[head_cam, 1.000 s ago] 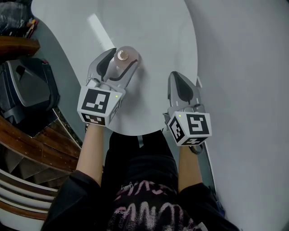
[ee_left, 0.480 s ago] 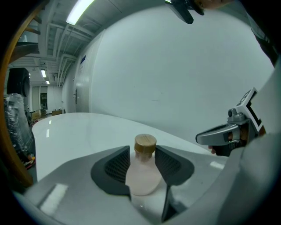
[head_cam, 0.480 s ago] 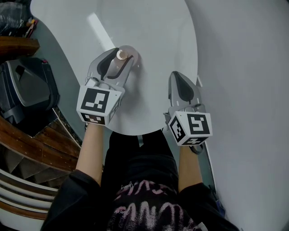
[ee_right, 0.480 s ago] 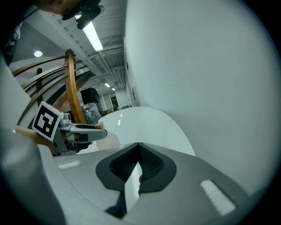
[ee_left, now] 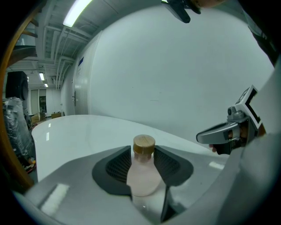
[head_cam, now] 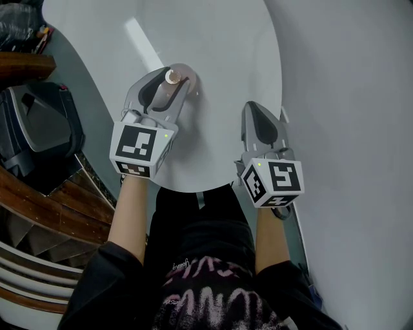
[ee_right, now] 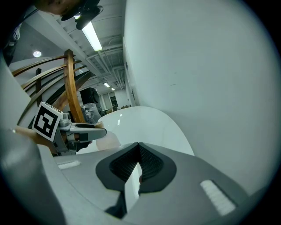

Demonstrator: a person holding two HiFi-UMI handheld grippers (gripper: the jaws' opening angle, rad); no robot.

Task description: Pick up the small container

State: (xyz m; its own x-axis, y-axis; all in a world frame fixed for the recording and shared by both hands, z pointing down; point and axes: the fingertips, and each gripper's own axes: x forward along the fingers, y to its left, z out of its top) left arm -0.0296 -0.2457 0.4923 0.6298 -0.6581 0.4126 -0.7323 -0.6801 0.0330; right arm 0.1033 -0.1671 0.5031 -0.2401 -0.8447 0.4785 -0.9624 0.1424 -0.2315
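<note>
White and round, the table [head_cam: 219,38] spreads under both my hands. A pale grey wall [head_cam: 348,97] stands close on its right, and curved wooden rails [head_cam: 32,193] run along its left. From the left gripper view, strip lights [ee_left: 79,11] line a ribbed ceiling over a long hall behind.

The only print I can see is the black-and-white square pattern on the marker cube [head_cam: 137,148] of each claw.

My left gripper [head_cam: 171,78] is clamped on the small container [ee_left: 142,171], a pale pink bottle with a round tan cap [ee_left: 144,144]. It stands upright between the ribbed dark pads, over the near left part of the table. I cannot make out what it holds, nor whether its base touches the top.

My right gripper [head_cam: 258,109] sits low to the right with its jaws pressed together on nothing.
</note>
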